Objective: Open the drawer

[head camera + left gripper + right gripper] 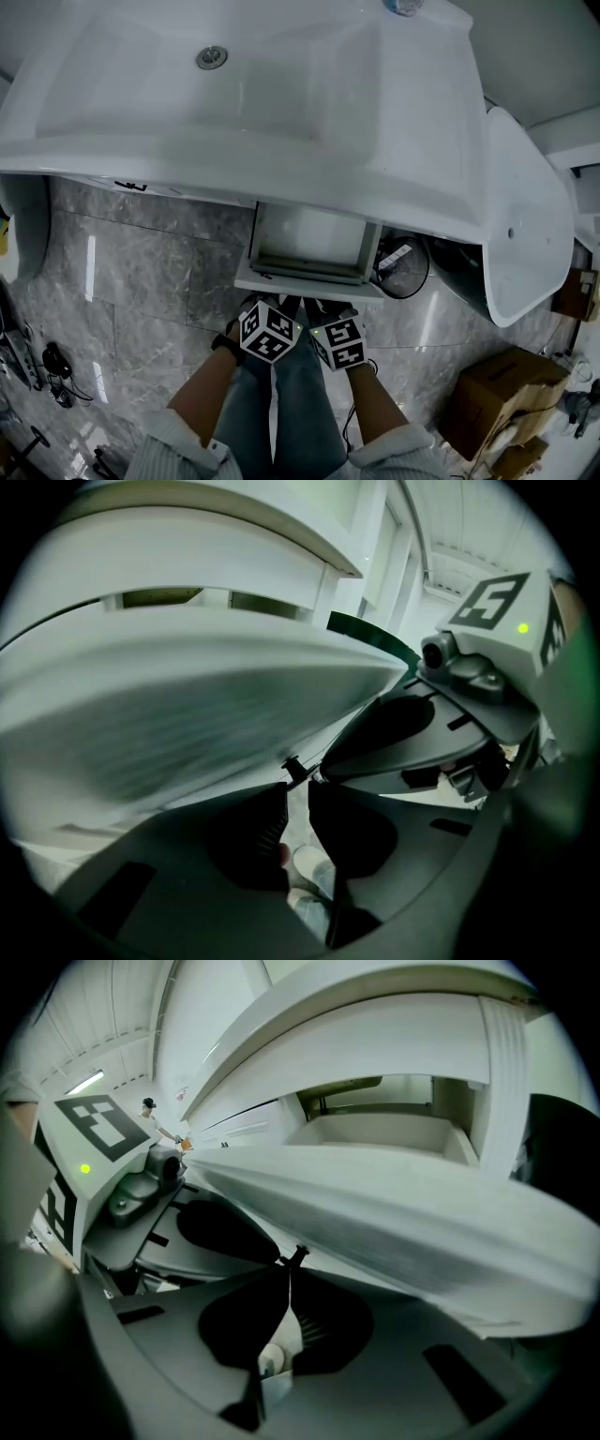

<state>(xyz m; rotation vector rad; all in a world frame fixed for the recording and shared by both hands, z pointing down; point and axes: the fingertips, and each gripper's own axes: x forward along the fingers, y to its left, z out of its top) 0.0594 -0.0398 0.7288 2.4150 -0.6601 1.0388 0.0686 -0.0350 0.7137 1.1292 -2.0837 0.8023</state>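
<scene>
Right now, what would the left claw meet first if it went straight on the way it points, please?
Most likely the white flat front panel of the open drawer, right ahead of the left claw; depth is unclear.

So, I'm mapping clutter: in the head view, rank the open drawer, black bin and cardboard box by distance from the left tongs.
From the left tongs:
1. Open drawer, right in front.
2. Black bin, to the drawer's right.
3. Cardboard box, far right on the floor.
</scene>
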